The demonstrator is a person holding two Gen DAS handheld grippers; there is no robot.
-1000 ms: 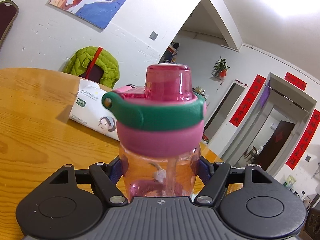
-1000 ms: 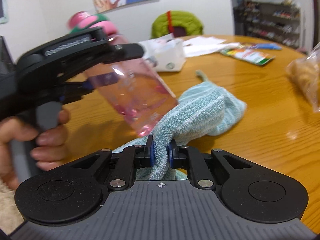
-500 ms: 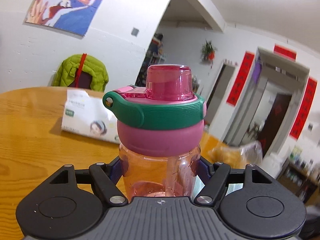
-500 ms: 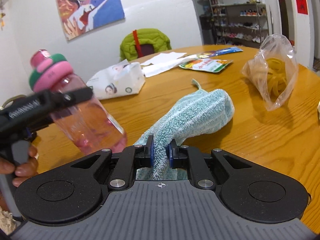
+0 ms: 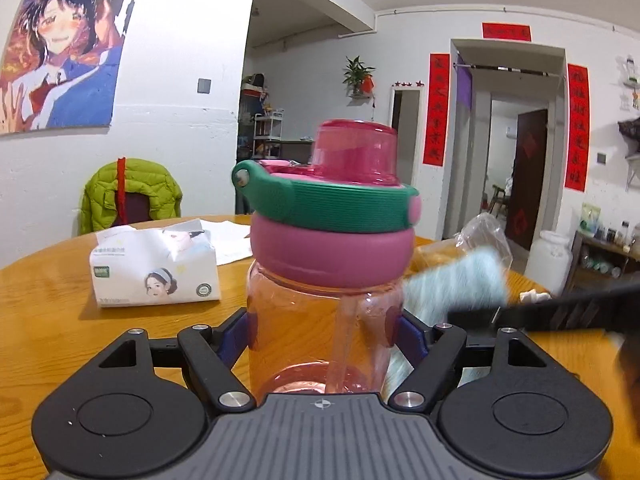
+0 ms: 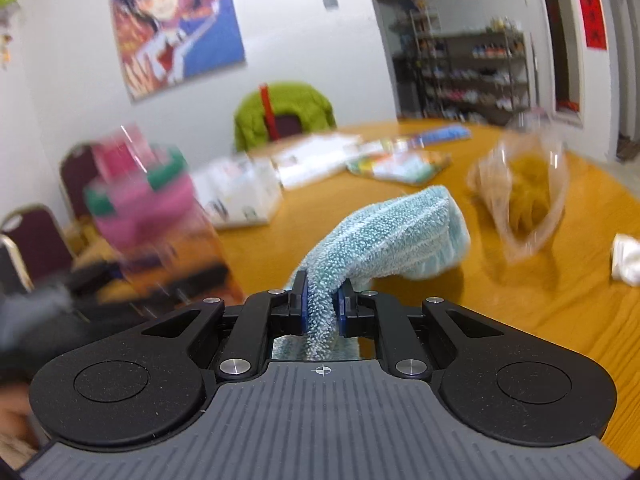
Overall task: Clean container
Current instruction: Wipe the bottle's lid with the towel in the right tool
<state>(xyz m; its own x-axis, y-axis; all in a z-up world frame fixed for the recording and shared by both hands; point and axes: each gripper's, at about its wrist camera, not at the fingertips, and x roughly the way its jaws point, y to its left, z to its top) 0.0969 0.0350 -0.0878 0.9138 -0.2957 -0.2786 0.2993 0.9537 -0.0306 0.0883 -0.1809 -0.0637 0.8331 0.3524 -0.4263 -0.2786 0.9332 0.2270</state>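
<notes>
The clear pink plastic bottle with a pink-and-green lid stands upright between the left gripper's blue pads, low over the round wooden table. Its jaws have just been widening, and whether the pads still press I cannot tell, so the bottle may slip or tip. The right gripper pinches a light-blue terry cloth just beside it.

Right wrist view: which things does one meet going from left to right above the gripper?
Blurred pink bottle with green band → white tissue pack → light blue terry cloth → clear plastic bag of yellow contents → white crumpled wad.
</notes>
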